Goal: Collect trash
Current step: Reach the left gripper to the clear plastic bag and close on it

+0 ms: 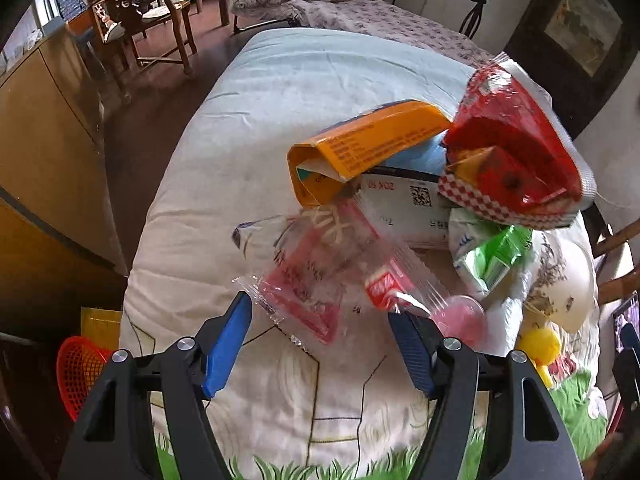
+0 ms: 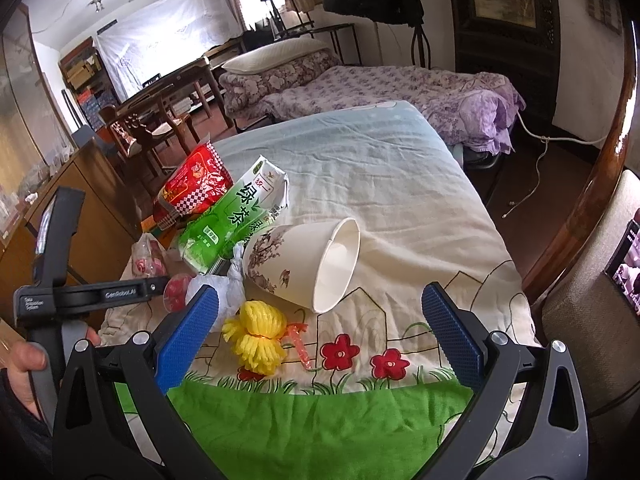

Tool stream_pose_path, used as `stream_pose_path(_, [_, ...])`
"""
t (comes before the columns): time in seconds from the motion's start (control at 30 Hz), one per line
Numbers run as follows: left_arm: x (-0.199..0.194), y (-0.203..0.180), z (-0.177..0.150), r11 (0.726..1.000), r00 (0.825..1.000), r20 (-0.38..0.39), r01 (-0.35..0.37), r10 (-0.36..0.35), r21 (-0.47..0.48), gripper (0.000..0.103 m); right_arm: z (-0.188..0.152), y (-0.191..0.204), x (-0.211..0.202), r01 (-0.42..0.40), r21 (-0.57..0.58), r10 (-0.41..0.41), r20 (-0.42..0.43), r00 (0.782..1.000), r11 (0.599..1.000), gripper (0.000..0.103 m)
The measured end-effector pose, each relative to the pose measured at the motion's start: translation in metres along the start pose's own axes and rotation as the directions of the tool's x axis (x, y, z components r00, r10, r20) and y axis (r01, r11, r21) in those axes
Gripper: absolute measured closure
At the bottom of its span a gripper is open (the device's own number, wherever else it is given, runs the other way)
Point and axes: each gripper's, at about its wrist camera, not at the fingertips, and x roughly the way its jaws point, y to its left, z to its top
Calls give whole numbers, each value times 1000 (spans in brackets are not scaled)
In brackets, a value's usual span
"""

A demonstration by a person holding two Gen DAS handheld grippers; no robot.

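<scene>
A heap of trash lies on a quilted bed [image 1: 248, 128]. In the left wrist view my left gripper [image 1: 320, 320] is open, its blue pads on either side of a clear and pink plastic wrapper [image 1: 308, 280]. Behind it lie an orange box [image 1: 372, 136], a red snack bag [image 1: 512, 140] and a green tea wrapper [image 1: 496, 256]. In the right wrist view my right gripper [image 2: 320, 312] is open and empty, above a yellow foam net [image 2: 256, 340]. A tipped white paper cup [image 2: 308, 264], the green tea wrapper [image 2: 236, 216] and the red bag [image 2: 196, 184] lie beyond it.
A red basket [image 1: 80, 364] stands on the floor left of the bed. A wooden cabinet [image 1: 44, 128] runs along the left side. Chairs and a table [image 1: 148, 12] stand at the back. A second bed with a purple cover [image 2: 400, 84] lies behind. A phone screen [image 2: 628, 264] glows at the right.
</scene>
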Motion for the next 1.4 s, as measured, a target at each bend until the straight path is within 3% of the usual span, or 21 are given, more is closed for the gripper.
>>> stream_pose_path(0.07, [1,6,-2,1000,1000,-14,6,-6,-15,67,0,0,1,0,1,0,-2,1000,1000,5])
stream_pose_path(0.17, [0,10,-5,998,1000,-12,21,-22,-58,83,0,0,0,1,0,-1,-1,1000,1000,5])
stream_pose_path(0.47, [-38,35,-30,979,988,96,138,-125,-147,86,0,-4,2,5,15,-5,-4,1000,1000,5])
stream_pose_path(0.63, [-47,36,-48,972,981,90,184,-172,-147,86,0,-3,3,13,10,-13,-10,1000,1000,5])
stream_pose_path(0.7, [-50,39,-51,973,981,105,180,-165,-145,81,-1,-1,4,22,1,-22,-11,1000,1000,5])
stream_pose_path(0.77, [-57,42,-53,981,984,132,139,-122,-136,43,-1,1,4,29,-10,-29,-10,1000,1000,5])
stream_pose_path(0.8, [-62,43,-55,983,984,151,120,-98,-141,37,-1,2,4,32,-14,-32,-10,999,999,5])
stream_pose_path(0.93, [-67,34,-39,991,977,215,43,-14,-130,26,-2,5,5,38,-29,-39,-10,999,999,5])
stream_pose_path(1.07, [-53,19,-20,991,979,204,36,-10,-126,17,-2,5,5,35,-30,-35,-15,999,999,5])
stream_pose_path(1.13, [-43,16,-10,989,983,183,21,6,-148,14,-2,4,5,30,-27,-31,-16,999,999,5])
stream_pose_path(1.27, [-21,15,-1,983,994,109,49,-30,-176,9,-1,2,6,15,-21,-15,-22,1000,1000,5])
stream_pose_path(1.4, [-1,13,5,986,999,43,36,-29,-166,10,-2,5,6,7,-32,-8,-24,1000,999,5])
